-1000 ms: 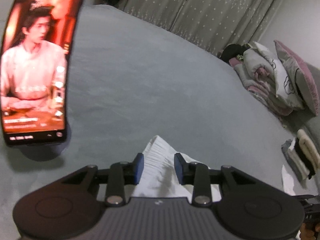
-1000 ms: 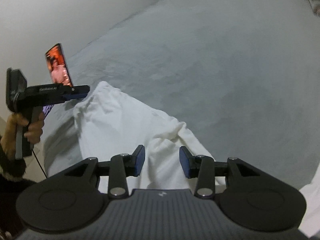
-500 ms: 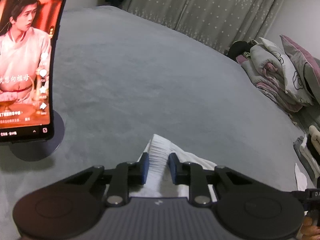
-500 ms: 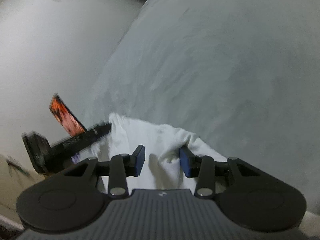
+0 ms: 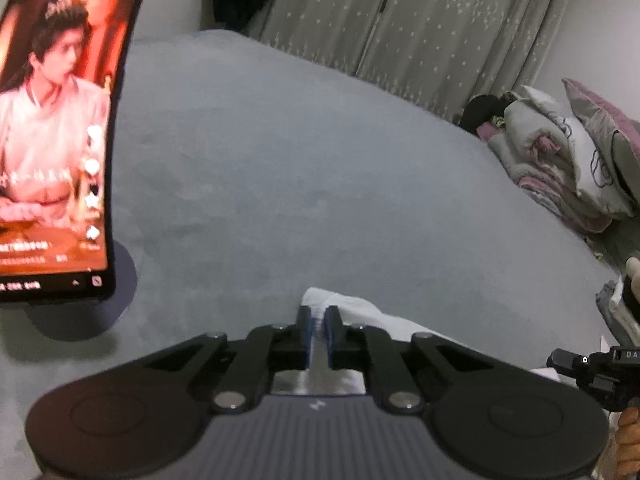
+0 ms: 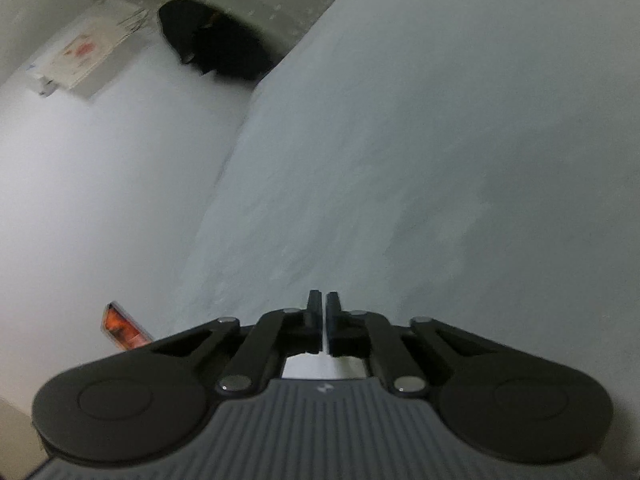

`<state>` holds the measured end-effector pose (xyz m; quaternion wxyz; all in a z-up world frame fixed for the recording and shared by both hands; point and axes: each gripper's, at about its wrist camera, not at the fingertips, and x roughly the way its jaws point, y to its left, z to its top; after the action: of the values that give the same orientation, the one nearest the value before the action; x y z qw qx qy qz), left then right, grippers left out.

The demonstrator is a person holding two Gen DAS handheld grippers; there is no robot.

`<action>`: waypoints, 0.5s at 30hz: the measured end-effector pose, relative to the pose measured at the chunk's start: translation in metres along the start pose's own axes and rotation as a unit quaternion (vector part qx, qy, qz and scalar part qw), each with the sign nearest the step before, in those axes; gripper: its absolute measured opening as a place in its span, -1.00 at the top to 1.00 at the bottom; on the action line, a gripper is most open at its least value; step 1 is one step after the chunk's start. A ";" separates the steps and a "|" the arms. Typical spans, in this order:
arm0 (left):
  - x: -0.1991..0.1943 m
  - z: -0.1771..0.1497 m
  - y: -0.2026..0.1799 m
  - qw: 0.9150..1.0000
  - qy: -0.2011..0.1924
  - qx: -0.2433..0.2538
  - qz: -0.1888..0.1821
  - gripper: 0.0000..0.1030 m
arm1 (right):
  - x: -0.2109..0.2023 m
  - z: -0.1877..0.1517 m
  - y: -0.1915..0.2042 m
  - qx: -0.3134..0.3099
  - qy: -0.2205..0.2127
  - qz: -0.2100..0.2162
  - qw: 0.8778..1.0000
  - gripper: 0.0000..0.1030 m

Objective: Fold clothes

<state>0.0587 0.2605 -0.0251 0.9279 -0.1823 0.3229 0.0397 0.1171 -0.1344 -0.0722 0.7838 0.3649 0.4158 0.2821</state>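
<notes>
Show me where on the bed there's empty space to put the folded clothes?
The big grey bed cover is bare in the middle, between the phone on its stand on the left and the pile of bedding and pillows on the right, back to the curtains. It is crowded near the white garment, by the left hand-held gripper.

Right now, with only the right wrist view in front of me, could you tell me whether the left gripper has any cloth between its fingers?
Observer: Yes, a fold of the white garment sits between the fingers of the left gripper, and its jaws are closing on it.
Operator: Thank you. I see only a corner of the phone; how does it stand?
Observer: The phone stands upright on a round stand, left of that gripper, with its screen lit.
Operator: Is there other laundry about?
Observer: A pile of bedding lies at the far right of the left wrist view.
</notes>
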 end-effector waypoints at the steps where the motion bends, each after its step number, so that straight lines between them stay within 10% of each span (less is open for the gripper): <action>1: 0.001 0.000 -0.001 1.000 0.001 0.001 0.001 0.78 | 0.001 0.000 -0.003 0.004 0.000 -0.004 1.000 0.95; 15: -0.005 0.010 0.010 0.999 0.004 -0.038 -0.011 0.42 | -0.003 -0.004 0.034 -0.074 0.065 0.006 0.995 0.73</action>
<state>0.0594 0.2733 -0.0177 0.9194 -0.2213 0.3226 0.0407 0.1076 -0.1162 -0.0451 0.7784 0.2896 0.4416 0.3394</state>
